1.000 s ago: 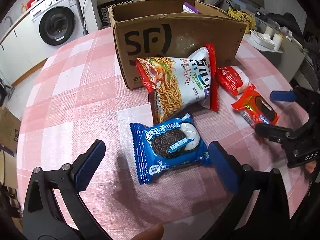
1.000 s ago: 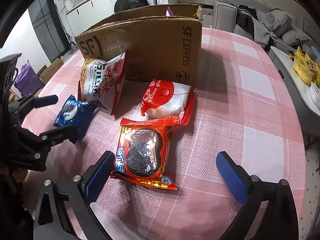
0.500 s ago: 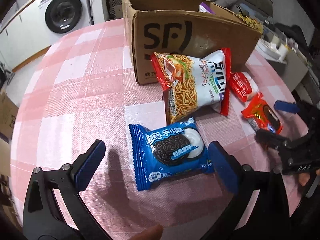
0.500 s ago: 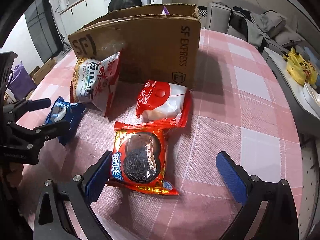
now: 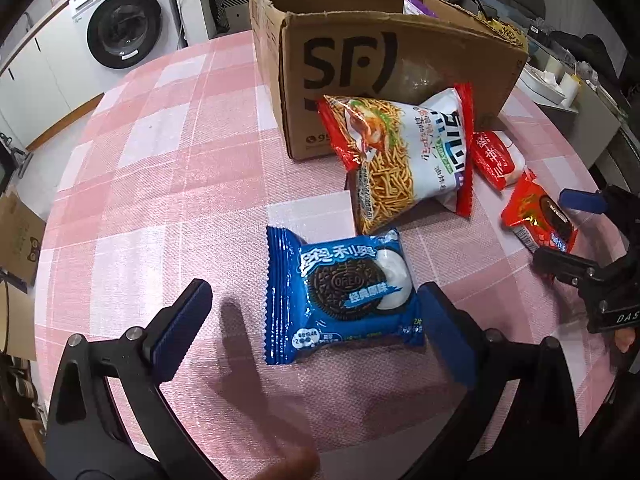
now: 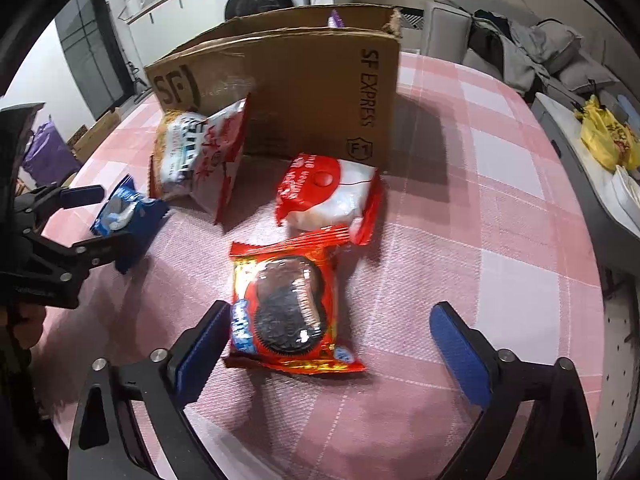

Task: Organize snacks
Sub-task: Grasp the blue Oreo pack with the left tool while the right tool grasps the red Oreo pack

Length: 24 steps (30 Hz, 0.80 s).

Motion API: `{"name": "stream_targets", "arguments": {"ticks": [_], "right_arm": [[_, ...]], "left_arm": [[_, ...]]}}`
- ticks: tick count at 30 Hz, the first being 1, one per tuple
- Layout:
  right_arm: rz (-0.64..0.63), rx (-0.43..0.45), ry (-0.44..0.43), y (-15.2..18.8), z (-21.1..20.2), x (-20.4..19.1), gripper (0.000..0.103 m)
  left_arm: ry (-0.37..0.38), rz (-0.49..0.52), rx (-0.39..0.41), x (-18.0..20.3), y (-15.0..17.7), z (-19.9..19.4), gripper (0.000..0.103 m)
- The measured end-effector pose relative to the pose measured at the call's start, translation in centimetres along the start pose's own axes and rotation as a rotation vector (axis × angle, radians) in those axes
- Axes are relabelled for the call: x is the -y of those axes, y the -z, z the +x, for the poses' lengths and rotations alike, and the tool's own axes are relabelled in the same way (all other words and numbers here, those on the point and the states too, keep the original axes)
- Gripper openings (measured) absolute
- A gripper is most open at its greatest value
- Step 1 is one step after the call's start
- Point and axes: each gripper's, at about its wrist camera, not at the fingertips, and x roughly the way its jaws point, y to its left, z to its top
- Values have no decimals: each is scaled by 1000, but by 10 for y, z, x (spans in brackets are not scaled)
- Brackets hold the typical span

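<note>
Right hand-held gripper (image 6: 326,344) has begun closing around the red pack (image 6: 290,312) before the box (image 6: 320,92); left hand-held gripper (image 5: 312,320) stays wide

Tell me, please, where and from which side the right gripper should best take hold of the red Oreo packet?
Probably across its two long side edges, coming from above. The red Oreo packet lies flat on the tablecloth, its crimped ends pointing toward and away. The right gripper already straddles it, jaws closing, pads not yet pressing.

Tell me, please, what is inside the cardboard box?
Inside the cardboard box, only the top of a purple packet shows above the rim. The box walls hide everything lower inside.
</note>
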Motion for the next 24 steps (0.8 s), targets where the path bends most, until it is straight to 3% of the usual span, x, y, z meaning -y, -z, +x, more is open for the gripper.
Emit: {"name": "stream_targets", "arguments": {"ticks": [5,9,13,15,24], "right_arm": [[-10,-1,-30,1,-2,-3,87],[-29,1,-37,4,-3,-9,73],[-54,6,-29,6,-6,-14,58],[-65,20,-39,7,-10,-16,49],[-104,41,-48,9,-18,-25,45]], "left_arm": [[20,17,-15,3,4,7,86],[42,45,2,6,7,4,69],[44,67,20,8,8,0,61],[67,72,34,9,9,-4,47],[84,86,83,12,7,-22,43]]}}
